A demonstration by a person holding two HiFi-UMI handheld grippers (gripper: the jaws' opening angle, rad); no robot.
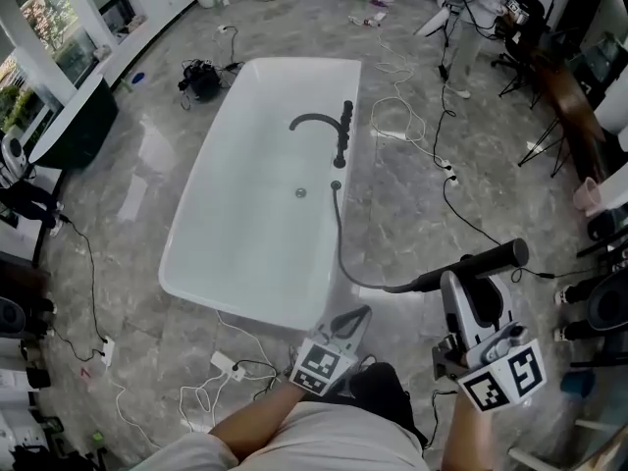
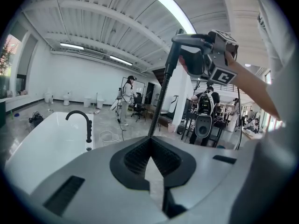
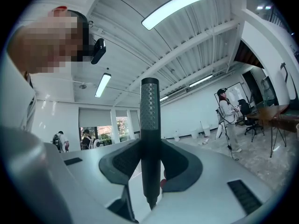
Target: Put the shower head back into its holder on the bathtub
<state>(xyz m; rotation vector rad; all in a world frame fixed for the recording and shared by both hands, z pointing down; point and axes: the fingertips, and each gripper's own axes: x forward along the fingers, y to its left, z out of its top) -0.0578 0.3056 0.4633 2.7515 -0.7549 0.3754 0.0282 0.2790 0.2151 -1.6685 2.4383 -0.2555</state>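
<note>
While the grey marble floor [image 1: 128, 204] fills most of the head view, the white bathtub [image 1: 245, 214] lies on it toward eleven o'clock from the person, with its near end at about six o'clock and its far end at twelve. On the tub's three o'clock rim stands a black faucet [image 1: 329, 126] whose curved spout reaches over the basin. Just beside it, at six o'clock of its post, a black hose [image 1: 343, 248] leaves the rim, runs along the tub's edge and swings off toward four o'clock over the floor. The right gripper [image 1: 453, 281], at five o'clock of the tub, has its jaws clamped on the shower head [image 1: 471, 265]. This slim black wand lies roughly level, well apart from the tub, with its free end toward three o'clock. In the right gripper view it stands upright between the pads. The left gripper [image 1: 361, 314], at nine o'clock of the right one, has its jaws pressed together with nothing between them.
</note>
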